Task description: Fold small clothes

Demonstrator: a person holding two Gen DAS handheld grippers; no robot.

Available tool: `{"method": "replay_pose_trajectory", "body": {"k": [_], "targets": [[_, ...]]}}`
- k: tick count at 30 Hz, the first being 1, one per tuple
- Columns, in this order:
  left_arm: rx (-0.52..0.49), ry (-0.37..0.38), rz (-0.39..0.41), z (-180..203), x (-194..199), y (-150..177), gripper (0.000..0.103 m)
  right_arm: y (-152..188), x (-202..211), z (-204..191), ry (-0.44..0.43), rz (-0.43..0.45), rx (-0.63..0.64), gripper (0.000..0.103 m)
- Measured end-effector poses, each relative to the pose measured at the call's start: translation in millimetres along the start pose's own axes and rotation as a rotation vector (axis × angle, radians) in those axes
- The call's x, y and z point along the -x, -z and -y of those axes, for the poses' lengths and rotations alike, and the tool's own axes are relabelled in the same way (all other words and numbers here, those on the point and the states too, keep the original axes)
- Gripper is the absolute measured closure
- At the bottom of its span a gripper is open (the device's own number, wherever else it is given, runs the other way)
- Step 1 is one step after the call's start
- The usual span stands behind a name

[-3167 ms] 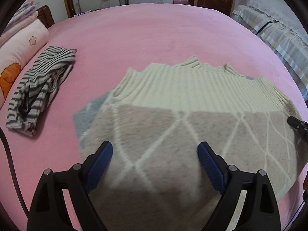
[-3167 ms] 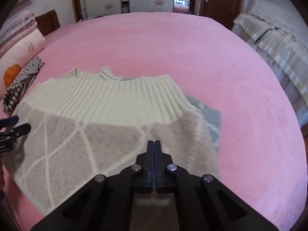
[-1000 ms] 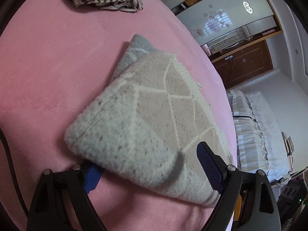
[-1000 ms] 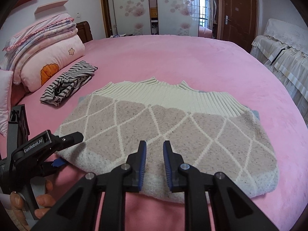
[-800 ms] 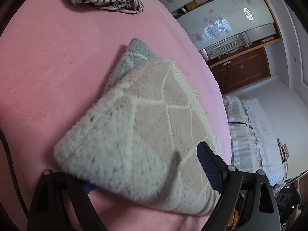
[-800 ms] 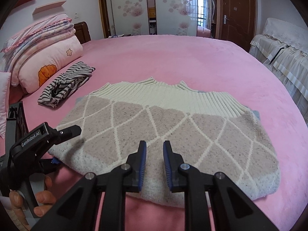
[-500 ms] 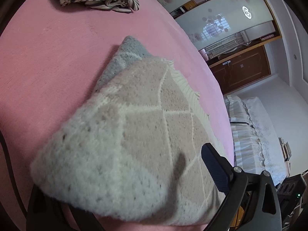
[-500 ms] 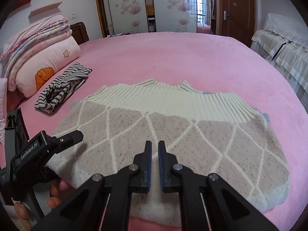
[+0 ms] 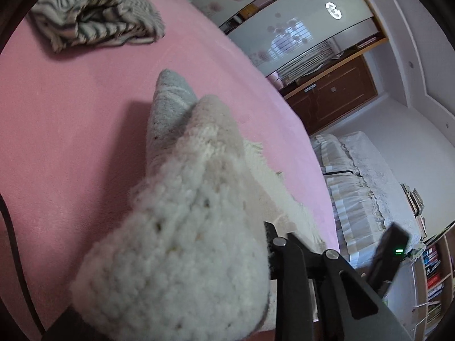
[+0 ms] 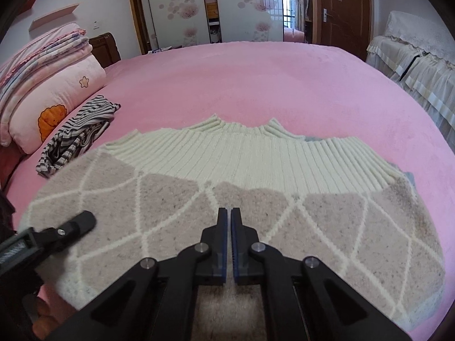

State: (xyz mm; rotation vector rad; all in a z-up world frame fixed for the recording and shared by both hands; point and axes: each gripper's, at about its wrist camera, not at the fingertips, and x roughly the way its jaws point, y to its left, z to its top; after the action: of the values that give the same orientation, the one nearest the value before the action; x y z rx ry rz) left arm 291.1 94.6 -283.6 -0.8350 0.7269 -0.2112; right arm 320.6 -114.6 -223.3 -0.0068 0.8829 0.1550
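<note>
A knitted sweater point(image 10: 256, 199), beige with white diamond lines and a cream ribbed band, lies folded on the pink bed point(image 10: 256, 79). My left gripper point(image 10: 71, 227) is at its left corner and is shut on that corner, which bulges up in front of the left wrist camera as the sweater point(image 9: 184, 241). Only one finger point(image 9: 287, 255) shows there. My right gripper point(image 10: 229, 218) hovers over the sweater's near middle with its jaws almost together, a thin slit between the pads, holding nothing.
A folded striped garment point(image 10: 76, 136) lies left of the sweater; it also shows in the left wrist view point(image 9: 93, 25). Pillows and folded quilts point(image 10: 48, 85) are stacked at far left. A covered sofa point(image 10: 412, 62) stands right of the bed.
My left gripper slid onto the sweater's left corner and closed on it, lifting it toward the camera. My right gripper moved forward over the sweater and its jaws narrowed.
</note>
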Motion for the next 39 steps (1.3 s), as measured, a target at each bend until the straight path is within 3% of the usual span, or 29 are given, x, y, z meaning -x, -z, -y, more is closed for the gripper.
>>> {"method": "replay_pose_trajectory", "body": {"k": [7,15,25,31,39], "targets": [[-0.167,-0.026,0.046,42,18,6,0.082,13,-12,-5,0.014,-0.01,0.049,0.102],[-0.213,-0.077,0.042,56,24,5,0.082,13,17,9,-0.061,0.017,-0.017,0.102],[-0.29,-0.115,0.037,93,28,10,0.082,19,12,20,-0.114,-0.036,-0.04,0.102],[-0.342,-0.13,0.035,124,27,14,0.082,13,37,53,-0.128,0.006,-0.106,0.102],[-0.463,-0.146,0.015,186,11,42,0.082,24,72,134,-0.095,0.055,-0.221,0.102]]}}
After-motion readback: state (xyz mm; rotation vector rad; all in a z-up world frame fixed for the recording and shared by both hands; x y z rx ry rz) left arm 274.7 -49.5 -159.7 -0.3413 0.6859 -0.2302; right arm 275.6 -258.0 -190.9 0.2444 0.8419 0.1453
